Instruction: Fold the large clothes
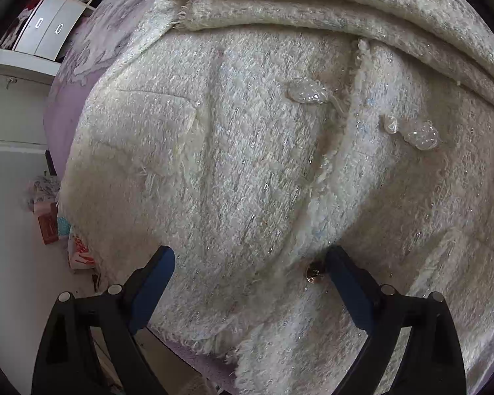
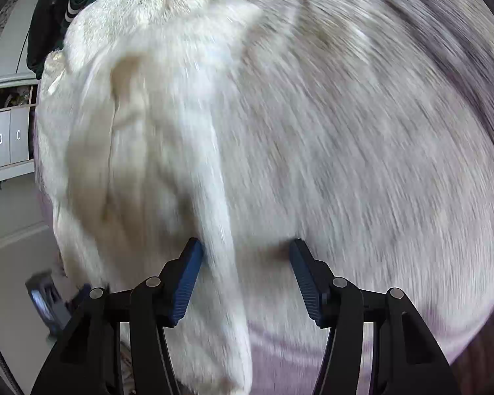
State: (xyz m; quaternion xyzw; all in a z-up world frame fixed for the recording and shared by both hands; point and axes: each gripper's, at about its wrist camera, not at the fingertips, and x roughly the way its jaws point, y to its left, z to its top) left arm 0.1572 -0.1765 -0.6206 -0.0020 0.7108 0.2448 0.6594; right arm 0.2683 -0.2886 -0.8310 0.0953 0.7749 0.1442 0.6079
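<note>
1. Left gripper (image 1: 250, 263): jaws spread wide, nothing between the blue pads, poised low over the hem area of the cream tweed jacket (image 1: 233, 151), one pad just beside a small gold button (image 1: 313, 271).
2. Right gripper (image 2: 245, 265): jaws parted about halfway, a hanging strip of the jacket's cloth (image 2: 214, 230) lying against the left pad; clamped or merely brushing, cannot tell, with the view heavily blurred.
3. Jacket spread front-up on the bed, glassy buttons (image 1: 308, 91) along the front edge, a sleeve (image 1: 280, 13) already laid across the top.
4. Step in hand, probably: sleeves in, body fold about to begin. Next move likely calls for closing both grippers on the lower edge, level with each other, and carrying it up over the sleeve.
5. Underneath: a lilac bedspread (image 1: 66, 105).
6. Beyond: white drawers (image 1: 47, 28), a pale floor with a heap of coloured clutter (image 1: 54, 220), dark clothes (image 2: 54, 10) on a shelf.
</note>
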